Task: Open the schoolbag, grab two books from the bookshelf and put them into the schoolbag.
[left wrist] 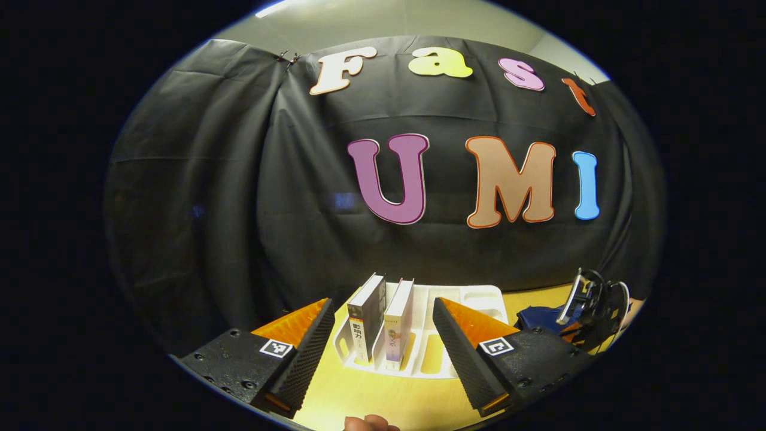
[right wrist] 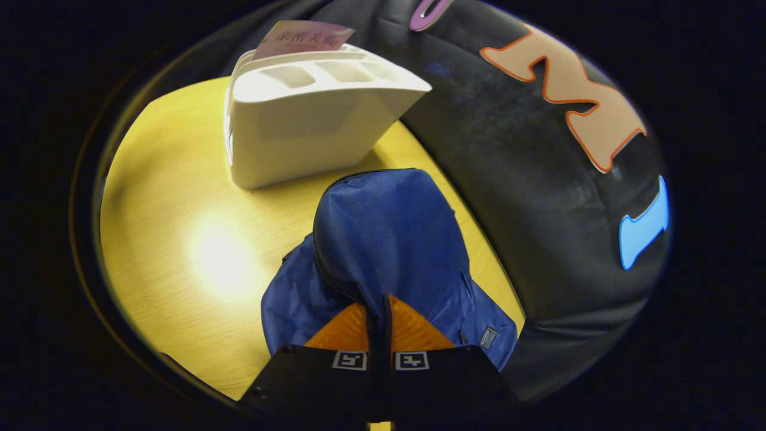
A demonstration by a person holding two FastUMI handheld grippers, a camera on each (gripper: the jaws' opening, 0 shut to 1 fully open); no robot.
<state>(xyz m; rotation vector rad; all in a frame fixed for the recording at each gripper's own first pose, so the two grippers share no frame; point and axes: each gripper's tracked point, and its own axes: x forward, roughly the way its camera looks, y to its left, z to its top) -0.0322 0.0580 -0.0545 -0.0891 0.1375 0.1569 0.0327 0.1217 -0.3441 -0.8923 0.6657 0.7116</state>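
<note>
Left gripper view: the left gripper sits at the bottom of the frame with its jaws wide apart and nothing between them; beyond the gap, at lower centre, a white bookshelf stands on the yellow surface; two books stand upright in its left slots, a dark book and just beside it a pale book; at lower right the right gripper appears farther off, above the blue schoolbag.

Right gripper view: the right gripper occupies the bottom centre, its jaws together, apparently pinching a fold or zip part of the schoolbag, though the contact point is hidden; the bag lies at centre on the surface, its zip line curving along the left edge; the bookshelf stands in the upper left, close behind the bag.
</note>
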